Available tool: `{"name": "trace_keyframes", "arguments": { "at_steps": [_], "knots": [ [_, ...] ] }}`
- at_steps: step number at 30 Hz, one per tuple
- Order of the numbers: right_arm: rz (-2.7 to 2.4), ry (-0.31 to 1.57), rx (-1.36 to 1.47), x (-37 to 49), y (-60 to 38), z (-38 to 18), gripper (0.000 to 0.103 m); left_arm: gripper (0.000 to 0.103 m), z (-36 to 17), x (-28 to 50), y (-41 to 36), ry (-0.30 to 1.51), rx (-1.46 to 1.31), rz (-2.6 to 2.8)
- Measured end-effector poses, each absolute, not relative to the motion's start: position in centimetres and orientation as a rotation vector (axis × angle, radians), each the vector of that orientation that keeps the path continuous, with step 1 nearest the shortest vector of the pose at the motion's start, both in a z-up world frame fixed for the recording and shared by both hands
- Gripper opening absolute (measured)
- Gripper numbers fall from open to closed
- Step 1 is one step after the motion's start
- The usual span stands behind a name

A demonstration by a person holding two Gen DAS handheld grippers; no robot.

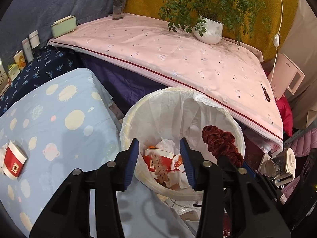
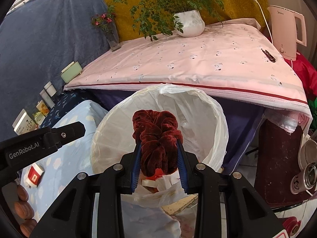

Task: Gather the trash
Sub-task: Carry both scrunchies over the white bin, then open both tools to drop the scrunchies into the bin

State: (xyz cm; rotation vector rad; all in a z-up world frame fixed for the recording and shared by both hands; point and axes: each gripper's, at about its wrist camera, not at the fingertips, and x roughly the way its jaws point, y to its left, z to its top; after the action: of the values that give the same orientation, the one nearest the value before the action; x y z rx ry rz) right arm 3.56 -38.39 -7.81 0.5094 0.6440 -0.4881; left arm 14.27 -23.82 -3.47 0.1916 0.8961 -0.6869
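Observation:
A white bin (image 1: 126, 123) lined with a clear bag stands between a blue planet-print sheet and a pink table. My left gripper (image 1: 159, 140) hangs open over the bin's mouth with nothing between its blue pads. Below it, inside the bin, lie a red-and-white paper cup (image 1: 158, 156) and crumpled white tissue. My right gripper (image 2: 158, 141) is shut on a dark red velvet scrunchie (image 2: 154, 123), held above the bin (image 2: 99, 138). The scrunchie (image 1: 220, 140) also shows over the bin's right rim. Another red-and-white cup (image 1: 14, 162) lies on the blue sheet to the left.
The pink-covered table (image 1: 178, 59) behind the bin carries a potted plant (image 1: 208, 31), a glass vase (image 1: 118, 6) and a black clip (image 1: 265, 93). A pink kettle (image 2: 285, 31) stands at its right end. Small boxes and jars line the left wall; metal jars (image 2: 309, 164) sit at the right.

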Motion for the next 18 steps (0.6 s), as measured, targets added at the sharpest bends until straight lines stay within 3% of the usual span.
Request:
{"name": "trace_keyframes", "arguments": {
  "at_steps": [11, 18],
  "knots": [
    [-0.473, 0.659, 0.498, 4.8, -37.8, -8.2, 0.033, 0.041, -4.2, 15.2, -22.0, 0.915, 0.182, -0.648],
    [-0.472, 0.659, 0.485, 5.9, -37.1, -8.2, 0.039, 0.041, -4.6, 15.9, -20.8, 0.919, 0.171, -0.621]
  ]
}}
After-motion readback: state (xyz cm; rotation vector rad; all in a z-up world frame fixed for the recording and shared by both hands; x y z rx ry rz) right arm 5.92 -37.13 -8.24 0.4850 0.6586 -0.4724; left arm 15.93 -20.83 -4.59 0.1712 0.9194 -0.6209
